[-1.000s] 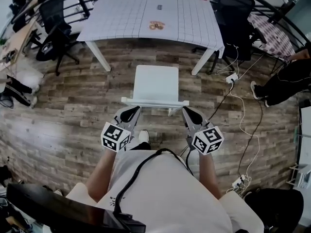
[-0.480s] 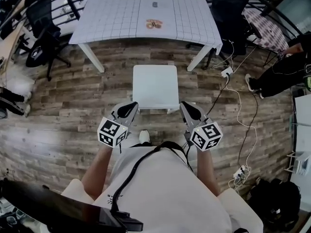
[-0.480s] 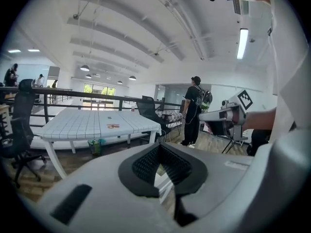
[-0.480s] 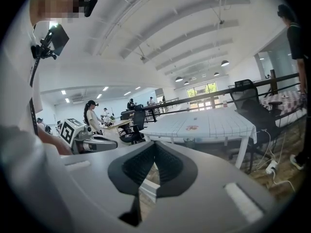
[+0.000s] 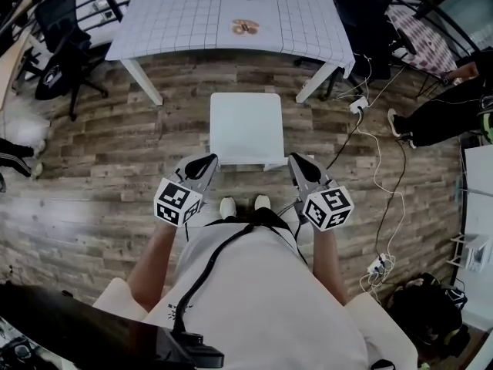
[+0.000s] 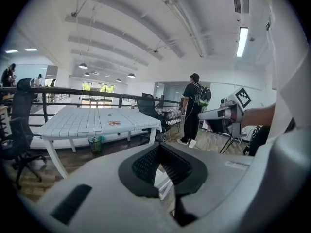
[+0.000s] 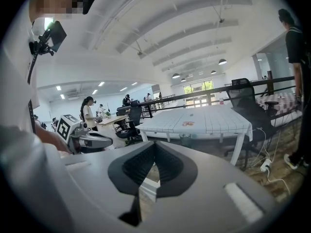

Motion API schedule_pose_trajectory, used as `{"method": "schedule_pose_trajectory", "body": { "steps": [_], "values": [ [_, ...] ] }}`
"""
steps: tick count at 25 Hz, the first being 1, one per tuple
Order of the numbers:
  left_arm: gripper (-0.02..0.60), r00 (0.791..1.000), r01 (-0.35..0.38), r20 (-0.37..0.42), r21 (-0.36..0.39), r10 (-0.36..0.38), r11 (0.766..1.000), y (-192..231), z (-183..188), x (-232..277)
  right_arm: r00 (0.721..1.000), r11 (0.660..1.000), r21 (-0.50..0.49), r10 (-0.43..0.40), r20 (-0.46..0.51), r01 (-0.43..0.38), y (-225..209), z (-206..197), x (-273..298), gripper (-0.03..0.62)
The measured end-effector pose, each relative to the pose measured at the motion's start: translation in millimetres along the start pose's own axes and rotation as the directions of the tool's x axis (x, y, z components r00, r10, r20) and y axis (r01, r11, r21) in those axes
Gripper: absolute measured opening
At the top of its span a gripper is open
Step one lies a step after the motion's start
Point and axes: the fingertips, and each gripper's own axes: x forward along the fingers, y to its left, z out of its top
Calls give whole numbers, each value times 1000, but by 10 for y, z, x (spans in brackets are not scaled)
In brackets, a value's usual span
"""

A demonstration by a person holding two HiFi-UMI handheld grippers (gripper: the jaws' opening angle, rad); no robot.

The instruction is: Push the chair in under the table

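White T-shirt [image 5: 269, 307] crossed by a black cable [image 5: 204, 280]; white shoes [image 5: 228, 206].

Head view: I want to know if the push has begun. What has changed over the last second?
The person has stepped forward: a second shoe now shows. The left gripper and right gripper, both shut and empty, have come up from behind the chair to its back corners. Unchanged: the chair's gap to the table looks about the same, and the small items on the table lie as before.
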Motion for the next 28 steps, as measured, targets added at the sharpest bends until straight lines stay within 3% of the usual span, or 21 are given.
{"method": "schedule_pose_trajectory", "body": {
  "steps": [6, 9, 12, 17, 22, 25, 28],
  "values": [
    [25, 992, 18, -122, 119, -3, 993, -53, -216, 197, 995, 997, -71, -6, -96, -1, -154, -255, 78, 5],
    [33, 983, 27, -185, 187, 9, 982, -110, -329, 316, 982, 982, -187, 4, -188, -40, -220, -476, 160, 5],
    [48, 966, 44, -258, 251, 23, 967, -123, -521, 449, 958, 939, -325, 16, -286, -113, -272, -697, 305, 5],
    [63, 925, 82, -374, 350, 59, 933, -156, -762, 673, 912, 865, -433, 62, -406, -252, -354, -941, 445, 6],
    [125, 877, 131, -473, 396, 79, 909, -153, -927, 875, 863, 803, -477, 87, -498, -356, -474, -1083, 517, 14],
    [167, 851, 156, -517, 408, 86, 900, -144, -1006, 949, 831, 767, -490, 100, -547, -415, -506, -1174, 543, 70],
    [192, 816, 202, -569, 446, 102, 872, -137, -1111, 1013, 802, 731, -500, 108, -588, -465, -530, -1262, 560, 140]
  ]
}}
